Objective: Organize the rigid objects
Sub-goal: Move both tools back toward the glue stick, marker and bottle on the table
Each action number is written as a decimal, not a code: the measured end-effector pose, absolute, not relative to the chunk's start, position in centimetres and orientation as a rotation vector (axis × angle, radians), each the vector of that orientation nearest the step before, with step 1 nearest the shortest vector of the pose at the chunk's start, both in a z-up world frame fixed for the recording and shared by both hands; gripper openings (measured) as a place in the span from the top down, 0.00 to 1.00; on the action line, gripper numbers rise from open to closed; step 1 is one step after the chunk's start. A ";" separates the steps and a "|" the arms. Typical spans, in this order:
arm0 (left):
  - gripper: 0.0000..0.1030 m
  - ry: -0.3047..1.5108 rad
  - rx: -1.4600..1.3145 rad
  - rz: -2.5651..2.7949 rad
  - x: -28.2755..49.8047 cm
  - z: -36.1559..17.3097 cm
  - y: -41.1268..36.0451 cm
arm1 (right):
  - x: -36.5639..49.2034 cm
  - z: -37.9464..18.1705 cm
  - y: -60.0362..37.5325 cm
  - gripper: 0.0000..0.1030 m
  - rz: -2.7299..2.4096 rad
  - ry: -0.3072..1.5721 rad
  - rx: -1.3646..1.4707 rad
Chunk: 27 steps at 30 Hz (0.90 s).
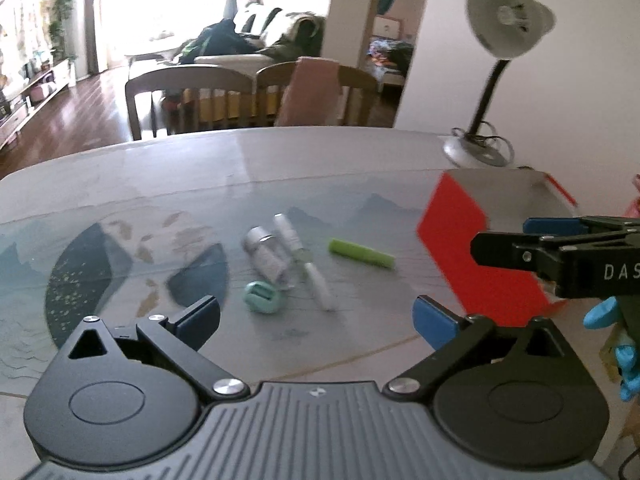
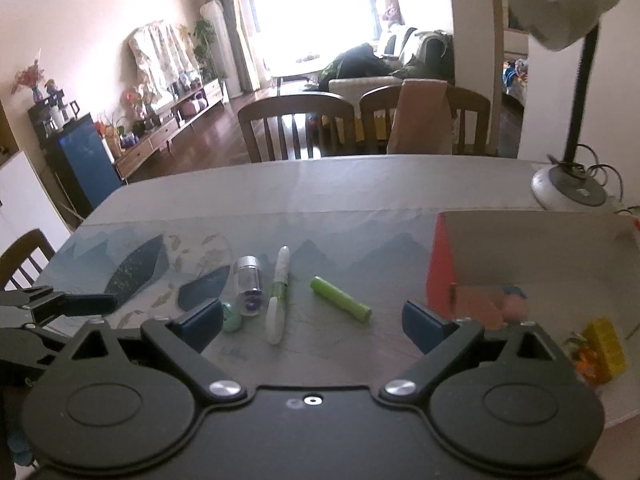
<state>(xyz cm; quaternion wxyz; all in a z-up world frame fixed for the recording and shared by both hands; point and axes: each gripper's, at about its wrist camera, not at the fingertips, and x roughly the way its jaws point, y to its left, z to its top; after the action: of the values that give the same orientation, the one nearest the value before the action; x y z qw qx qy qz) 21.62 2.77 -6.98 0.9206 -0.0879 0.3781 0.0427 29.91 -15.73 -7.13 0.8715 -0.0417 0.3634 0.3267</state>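
Both tongs (image 1: 316,322) (image 2: 312,326) gape empty above the tabletop (image 2: 360,184); a white pen (image 2: 279,296) lies lengthwise ahead, nearest the right tongs

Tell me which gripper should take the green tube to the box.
Right, probably. The right gripper is open, with the green tube just ahead between its fingers and the red box on its side. The left gripper, also open, faces the bottle.
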 end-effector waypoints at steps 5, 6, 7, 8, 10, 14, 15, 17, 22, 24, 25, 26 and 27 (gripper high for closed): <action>0.00 0.795 -0.178 0.143 22.7 -9.2 4.7 | 30.8 -8.9 -12.7 0.07 0.701 0.764 -0.185; 0.00 0.802 -0.181 0.154 23.1 -9.7 5.0 | 31.1 -9.3 -12.1 0.07 0.700 0.766 -0.207; 0.00 0.812 -0.185 0.160 23.4 -10.2 5.4 | 31.4 -9.7 -11.6 0.07 0.697 0.769 -0.220; 0.00 0.819 -0.189 0.165 23.7 -10.7 5.7 | 31.8 -10.0 -11.3 0.07 0.694 0.774 -0.227; 0.00 0.818 -0.200 0.169 24.1 -11.5 6.3 | 32.7 -10.9 -10.4 0.09 0.676 0.786 -0.246; 0.00 0.814 -0.211 0.183 25.0 -13.1 7.3 | 34.4 -12.5 -9.4 0.12 0.623 0.813 -0.265; 0.00 0.811 -0.210 0.188 25.2 -13.4 7.4 | 34.8 -12.8 -9.3 0.14 0.617 0.825 -0.262; 0.00 0.809 -0.201 0.199 25.7 -14.1 7.5 | 35.3 -13.6 -8.8 0.16 0.615 0.842 -0.267; 0.00 0.820 -0.161 0.186 26.9 -15.8 7.4 | 36.3 -15.4 -7.1 0.24 0.605 0.863 -0.318; 0.00 0.819 -0.166 0.184 27.2 -16.3 7.5 | 37.0 -16.0 -6.8 0.25 0.597 0.876 -0.315; 0.00 0.818 -0.170 0.181 27.4 -16.6 7.6 | 37.3 -16.2 -6.6 0.27 0.597 0.883 -0.312; 0.00 0.817 -0.172 0.182 27.5 -16.8 7.6 | 37.6 -16.4 -6.5 0.27 0.598 0.890 -0.313; 0.00 0.816 -0.175 0.178 27.6 -17.0 7.6 | 37.8 -16.6 -6.3 0.27 0.597 0.894 -0.318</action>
<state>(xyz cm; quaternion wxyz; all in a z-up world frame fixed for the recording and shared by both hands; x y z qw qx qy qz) 27.63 7.60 -17.03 0.9104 -0.0847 0.3956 0.0863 37.78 -6.34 -16.62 0.8470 -0.1508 0.4238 0.2833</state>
